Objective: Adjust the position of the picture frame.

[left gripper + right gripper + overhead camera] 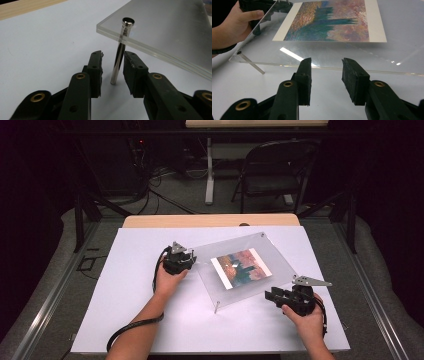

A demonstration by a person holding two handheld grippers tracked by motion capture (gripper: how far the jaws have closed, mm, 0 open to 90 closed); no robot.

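Table point(150, 330): white sheet; clear frame point(280, 265) with print point(241, 268) lies centred on metal legs.
Frame: may tip or skid if one corner gets yanked.
Right gripper point(325, 72): jaws apart, empty, near frame's edge.
Left gripper point(113, 65): jaws astride standoff pin point(119, 56), no contact yet; off-centre squeeze could bend it.

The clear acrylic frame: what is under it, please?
Under the clear acrylic frame the white table shows through, and metal pins hold the frame above it. Inside lies a painted print. What lies below the print is covered.

Lab, black curtains point(30, 195), floor cables point(165, 185), folding chair point(275, 170)
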